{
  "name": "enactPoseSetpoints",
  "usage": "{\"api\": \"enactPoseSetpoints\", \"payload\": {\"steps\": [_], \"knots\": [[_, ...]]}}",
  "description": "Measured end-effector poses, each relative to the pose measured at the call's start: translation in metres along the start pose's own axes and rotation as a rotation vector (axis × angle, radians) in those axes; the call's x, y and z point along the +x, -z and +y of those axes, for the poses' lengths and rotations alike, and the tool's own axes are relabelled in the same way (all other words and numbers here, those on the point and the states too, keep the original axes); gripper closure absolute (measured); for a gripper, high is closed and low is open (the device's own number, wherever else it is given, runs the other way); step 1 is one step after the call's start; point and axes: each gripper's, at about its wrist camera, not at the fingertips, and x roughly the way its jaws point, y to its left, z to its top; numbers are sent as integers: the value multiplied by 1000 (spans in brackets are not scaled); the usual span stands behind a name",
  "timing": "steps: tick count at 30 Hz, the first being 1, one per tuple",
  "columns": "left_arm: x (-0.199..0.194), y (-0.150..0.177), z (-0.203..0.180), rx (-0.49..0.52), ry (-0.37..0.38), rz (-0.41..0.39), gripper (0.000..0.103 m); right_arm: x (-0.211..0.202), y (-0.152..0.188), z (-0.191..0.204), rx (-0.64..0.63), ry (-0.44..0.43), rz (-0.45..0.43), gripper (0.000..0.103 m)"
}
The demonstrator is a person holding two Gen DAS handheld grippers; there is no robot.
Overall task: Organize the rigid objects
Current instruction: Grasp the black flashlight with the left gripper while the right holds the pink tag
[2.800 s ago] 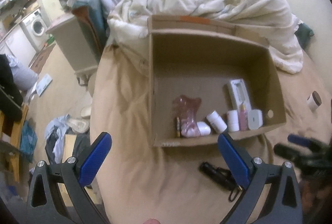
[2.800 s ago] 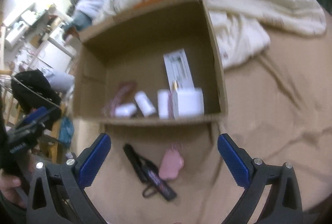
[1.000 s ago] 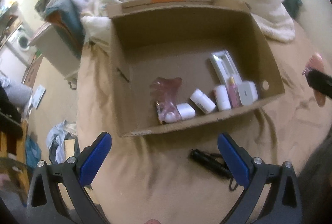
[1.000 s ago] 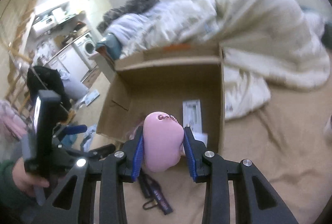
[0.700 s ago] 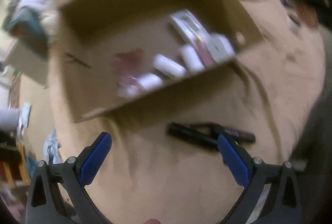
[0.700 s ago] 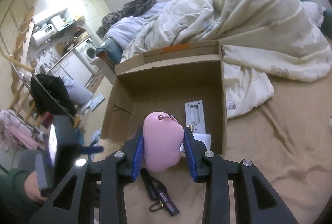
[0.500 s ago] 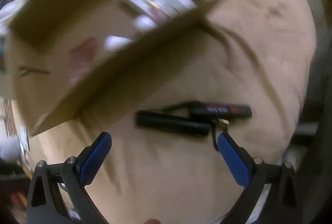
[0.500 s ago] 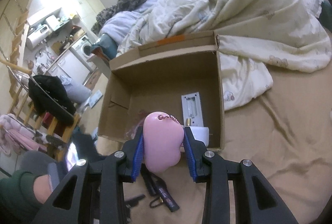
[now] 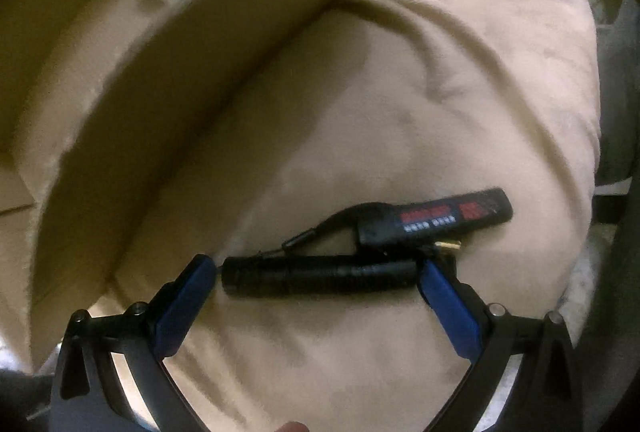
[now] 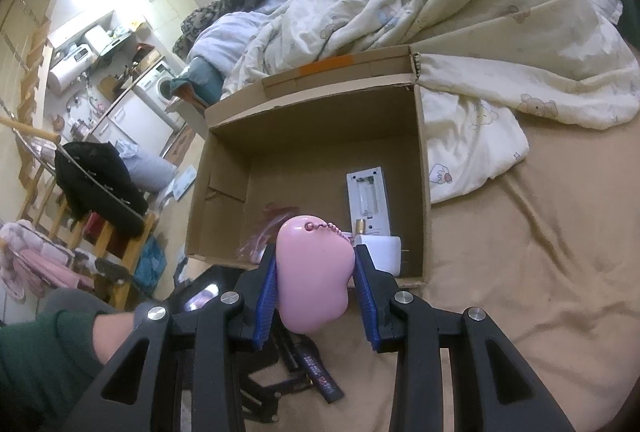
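Torch (image 9: 318, 276), a black cylinder with a strap, lies on the bed (image 9: 460, 80) just outside the box's (image 9: 224, 44) near wall, between the wide-open jaws of the left gripper (image 9: 316, 272), which points down over it. Pickup is the step in hand; next the jaws must close along its length, a hold likely to slip. The right gripper (image 10: 314, 274) holds a pink charm (image 10: 312, 276) before the box, ready to drop in.
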Motion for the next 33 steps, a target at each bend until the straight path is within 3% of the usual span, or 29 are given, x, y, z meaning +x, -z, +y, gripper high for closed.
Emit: {"api": "enactPoseSetpoints", "payload": {"steps": [3, 4, 14, 18, 21, 27, 33], "knots": [[1, 1, 6, -29, 30, 2, 9, 1, 0, -1, 0, 2, 5, 65], [-1, 1, 7, -29, 29, -1, 17, 1, 0, -2, 3, 3, 6, 65], [-11, 11, 17, -106, -10, 26, 18, 7, -2, -5, 3, 22, 25, 65], [-24, 23, 23, -120, -100, 30, 18, 7, 0, -5, -1, 39, 29, 65], [-38, 25, 20, -138, -122, 14, 18, 6, 0, -5, -3, 41, 25, 65], [-86, 42, 22, -206, -175, -64, 18, 4, 0, -6, -3, 43, 19, 65], [-147, 60, 38, -321, -232, -207, 18, 1, 0, -6, -4, 42, 17, 65]]}}
